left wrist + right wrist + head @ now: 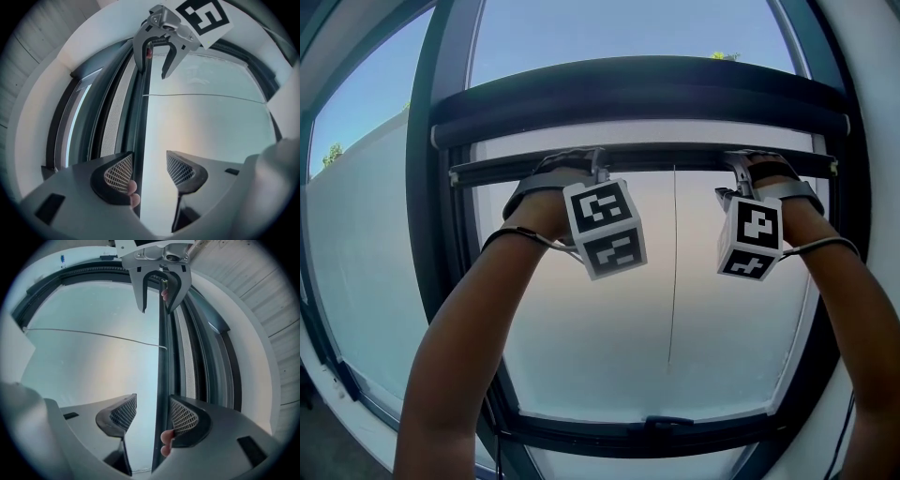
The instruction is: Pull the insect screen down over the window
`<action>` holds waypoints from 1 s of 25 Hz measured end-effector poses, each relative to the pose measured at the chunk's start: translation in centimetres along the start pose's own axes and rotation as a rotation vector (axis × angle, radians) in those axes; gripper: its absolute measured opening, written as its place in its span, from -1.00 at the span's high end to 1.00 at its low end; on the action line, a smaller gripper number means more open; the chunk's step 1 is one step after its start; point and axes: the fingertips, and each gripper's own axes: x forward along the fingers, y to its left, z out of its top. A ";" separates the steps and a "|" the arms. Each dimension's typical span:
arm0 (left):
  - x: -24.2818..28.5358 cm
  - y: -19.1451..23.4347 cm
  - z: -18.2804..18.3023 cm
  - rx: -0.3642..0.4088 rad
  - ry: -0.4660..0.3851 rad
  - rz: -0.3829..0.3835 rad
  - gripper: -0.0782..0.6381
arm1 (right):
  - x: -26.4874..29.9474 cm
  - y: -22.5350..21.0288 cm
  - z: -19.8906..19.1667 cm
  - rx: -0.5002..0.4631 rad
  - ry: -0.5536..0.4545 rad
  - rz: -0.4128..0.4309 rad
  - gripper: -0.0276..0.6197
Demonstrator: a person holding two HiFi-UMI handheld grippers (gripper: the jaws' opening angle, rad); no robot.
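Insect screen: one. Only a narrow strip of its mesh (656,133) is drawn out, at the very top of the window.
Pull bar (675,157): one dark bar, held level just under the roller box (637,94) and straddled by both grippers.
Cord (672,272): one thin cord, hung from the middle of the bar down over the glass (609,328).
Left gripper (149,171): one. Its jaws are spread with the bar passed between them. The bar is laid against one pad and a clear gap is left at the other, so nothing is clamped.
Right gripper (152,416): one. Its jaws are likewise released around the bar, which is touched by one pad only.
Fingertips: two are seen beside the left gripper's pad (133,188) and two beside the right's (166,437).
Marker cubes: two, one carried on each gripper (605,228) (751,237).
Forearms: two, bare, raised to the bar (459,356) (862,319).
Window frame (427,187): one, dark, by which the glass is enclosed.
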 end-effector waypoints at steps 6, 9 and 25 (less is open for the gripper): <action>-0.6 -2.6 -0.3 0.020 0.012 -0.052 0.19 | -1.0 2.3 0.4 0.004 0.008 0.045 0.29; -0.9 -3.9 -0.3 0.026 0.007 -0.081 0.19 | -1.4 3.4 0.3 0.009 0.019 0.044 0.29; -2.5 -9.8 -0.4 0.032 -0.027 -0.171 0.19 | -3.6 9.0 1.0 0.068 0.056 0.105 0.29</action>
